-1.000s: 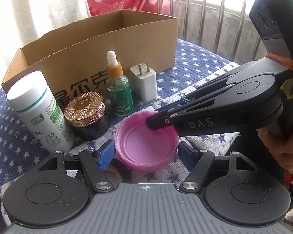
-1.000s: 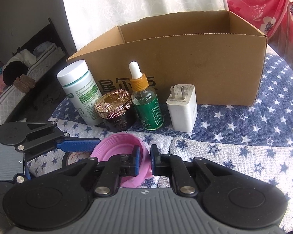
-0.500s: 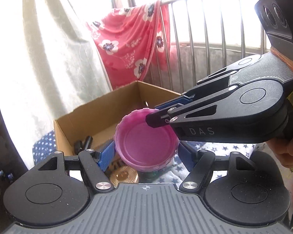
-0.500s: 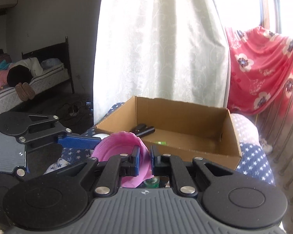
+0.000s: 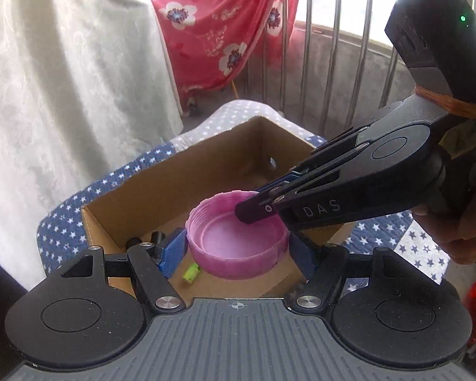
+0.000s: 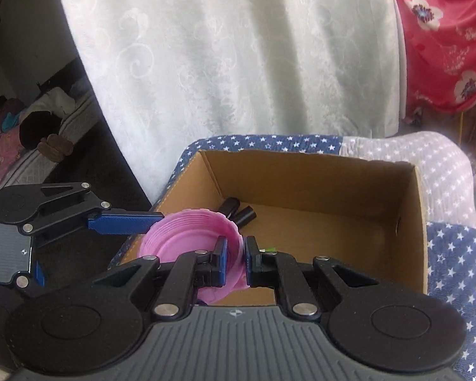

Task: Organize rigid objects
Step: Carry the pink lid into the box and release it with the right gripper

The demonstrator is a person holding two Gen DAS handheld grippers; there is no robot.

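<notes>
Star-patterned cloth (image 6: 453,254) now lies below both grippers, which have lifted the pink lid (image 5: 234,241) off it to hang over the cardboard box (image 6: 417,222), right gripper (image 6: 236,262) pinching its rim, left gripper (image 5: 238,254) clamped across it, ready to drop.

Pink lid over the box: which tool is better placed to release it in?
Probably the right tool: it pinches the pink lid's rim above the cardboard box. The left tool brackets it; contact is unclear.
</notes>
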